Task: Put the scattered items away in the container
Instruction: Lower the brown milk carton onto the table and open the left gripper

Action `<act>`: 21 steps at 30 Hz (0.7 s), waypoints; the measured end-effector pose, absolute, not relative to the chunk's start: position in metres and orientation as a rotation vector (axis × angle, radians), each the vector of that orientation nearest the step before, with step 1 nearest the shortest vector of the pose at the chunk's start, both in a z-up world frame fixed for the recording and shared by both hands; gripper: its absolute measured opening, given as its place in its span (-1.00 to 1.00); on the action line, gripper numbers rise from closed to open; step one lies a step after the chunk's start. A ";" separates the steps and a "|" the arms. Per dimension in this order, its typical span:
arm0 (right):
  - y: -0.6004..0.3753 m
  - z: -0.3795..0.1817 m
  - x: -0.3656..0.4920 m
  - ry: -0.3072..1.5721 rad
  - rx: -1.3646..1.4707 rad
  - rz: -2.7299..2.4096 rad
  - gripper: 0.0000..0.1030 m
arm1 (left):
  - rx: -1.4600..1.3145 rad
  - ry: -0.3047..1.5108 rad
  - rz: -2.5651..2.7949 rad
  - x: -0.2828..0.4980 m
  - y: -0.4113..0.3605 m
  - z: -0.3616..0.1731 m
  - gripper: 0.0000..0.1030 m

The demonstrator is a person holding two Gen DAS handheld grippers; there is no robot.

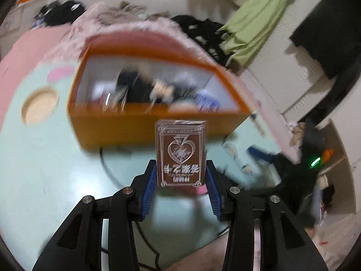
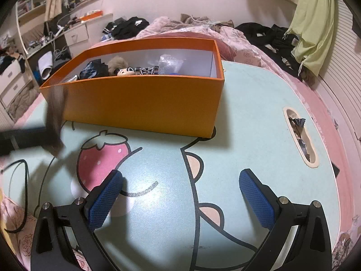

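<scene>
My left gripper [image 1: 181, 169] is shut on a brown playing-card box [image 1: 181, 152], held upright between the blue pads, just in front of the orange container [image 1: 135, 126]. In the right wrist view that card box [image 2: 55, 117] shows as a blur at the left, beside the near left corner of the orange container [image 2: 144, 103]. The container holds several items, among them a dark bag [image 2: 93, 70], a furry toy [image 2: 117, 64] and a clear plastic bag [image 2: 169, 62]. My right gripper [image 2: 181, 173] stands open above the tabletop with nothing between its fingers.
The container stands on a mint-green table [image 2: 248, 124] with a cartoon print and a handle slot [image 2: 300, 135] on the right. A black cable [image 2: 24, 180] lies at the table's left edge. Behind it is a bed with pink bedding [image 2: 237, 36], dark clothes and a hanging green cloth [image 2: 315, 22].
</scene>
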State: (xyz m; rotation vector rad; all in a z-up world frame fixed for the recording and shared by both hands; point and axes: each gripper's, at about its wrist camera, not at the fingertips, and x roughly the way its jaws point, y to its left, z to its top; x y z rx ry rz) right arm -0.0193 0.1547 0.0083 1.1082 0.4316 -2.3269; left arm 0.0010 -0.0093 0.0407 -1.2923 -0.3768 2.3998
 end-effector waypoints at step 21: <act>0.163 0.009 -0.025 0.350 1.083 -2.314 0.99 | -1.313 0.043 2.697 0.030 0.039 0.002 0.99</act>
